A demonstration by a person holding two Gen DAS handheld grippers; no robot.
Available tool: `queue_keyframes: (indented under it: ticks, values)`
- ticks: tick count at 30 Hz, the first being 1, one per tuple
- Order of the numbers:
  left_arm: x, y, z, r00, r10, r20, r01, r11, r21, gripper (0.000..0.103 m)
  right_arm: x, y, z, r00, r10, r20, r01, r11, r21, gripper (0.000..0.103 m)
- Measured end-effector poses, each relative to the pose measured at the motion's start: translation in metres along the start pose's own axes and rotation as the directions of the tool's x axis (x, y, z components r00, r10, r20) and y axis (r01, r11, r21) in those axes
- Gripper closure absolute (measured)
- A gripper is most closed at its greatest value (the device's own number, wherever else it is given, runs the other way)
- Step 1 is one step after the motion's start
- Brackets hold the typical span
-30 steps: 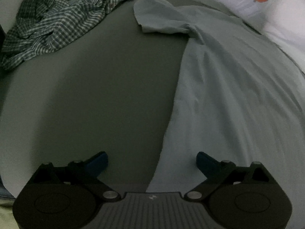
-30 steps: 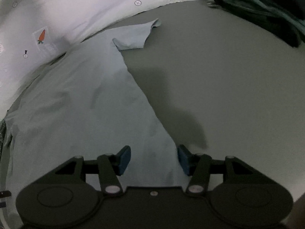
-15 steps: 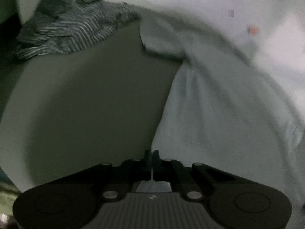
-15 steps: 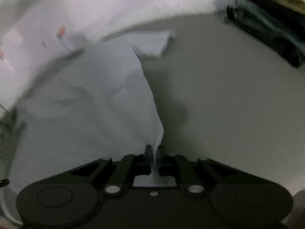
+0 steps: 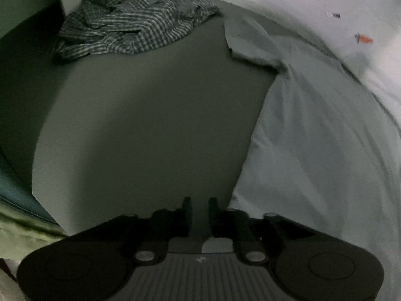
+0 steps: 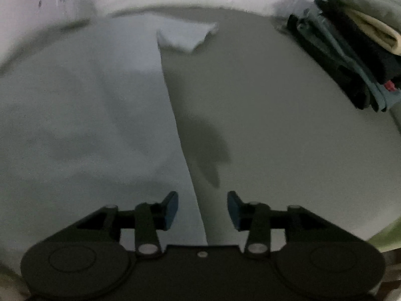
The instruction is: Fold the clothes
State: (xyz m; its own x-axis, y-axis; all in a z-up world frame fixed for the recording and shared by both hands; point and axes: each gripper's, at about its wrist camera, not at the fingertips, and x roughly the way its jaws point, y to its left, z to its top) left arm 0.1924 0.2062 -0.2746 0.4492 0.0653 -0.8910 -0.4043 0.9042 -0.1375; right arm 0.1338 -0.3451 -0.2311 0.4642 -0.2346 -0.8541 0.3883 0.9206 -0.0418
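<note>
A pale blue-grey T-shirt [image 5: 313,130] lies flat on the grey surface, one sleeve [image 5: 250,42] pointing left. In the right wrist view the same shirt [image 6: 87,115] fills the left half, its other sleeve [image 6: 188,36] at the top. My left gripper [image 5: 200,208] hangs over the bare grey surface just left of the shirt's hem, jaws slightly apart, nothing between them. My right gripper [image 6: 202,208] is open above the shirt's right side edge, holding nothing.
A crumpled checked shirt [image 5: 130,25] lies at the far left. A stack of folded dark and cream clothes [image 6: 356,57] sits at the far right. White patterned bedding [image 5: 338,7] borders the back. A green cloth [image 5: 22,233] shows at the near left edge.
Half a second ago both grippers were shut on the shirt's lower corners. Now both have let go: the right has opened wide, the left a little, and the shirt lies flat.
</note>
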Motion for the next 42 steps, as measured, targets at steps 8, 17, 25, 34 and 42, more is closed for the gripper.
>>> queue_keyframes:
  ticks: [8,17,25,34,42]
  values:
    - [0.004,-0.014,0.029,0.999,-0.029,0.045,0.029,1.0,-0.005,0.058,0.023,0.062,0.027,0.998,0.063,0.027,-0.061,0.995,-0.079,0.015]
    - [0.028,-0.03,0.084,0.995,-0.07,0.07,0.067,0.997,0.031,0.043,0.061,0.124,0.062,0.98,0.198,0.007,-0.198,0.98,-0.033,0.002]
    - [0.082,-0.054,0.163,0.995,-0.072,0.071,0.07,0.997,0.029,0.038,0.105,0.144,0.113,0.989,0.148,0.012,-0.148,0.988,-0.041,0.001]
    - [0.153,-0.087,0.239,0.997,-0.068,0.019,0.068,0.998,0.001,0.031,0.135,0.181,0.147,0.99,0.117,0.074,-0.111,0.99,-0.081,0.0]
    - [0.149,-0.097,0.228,0.997,-0.016,0.073,0.021,0.998,-0.067,0.068,0.137,0.187,0.137,0.981,0.076,0.18,-0.074,0.997,-0.02,0.0]
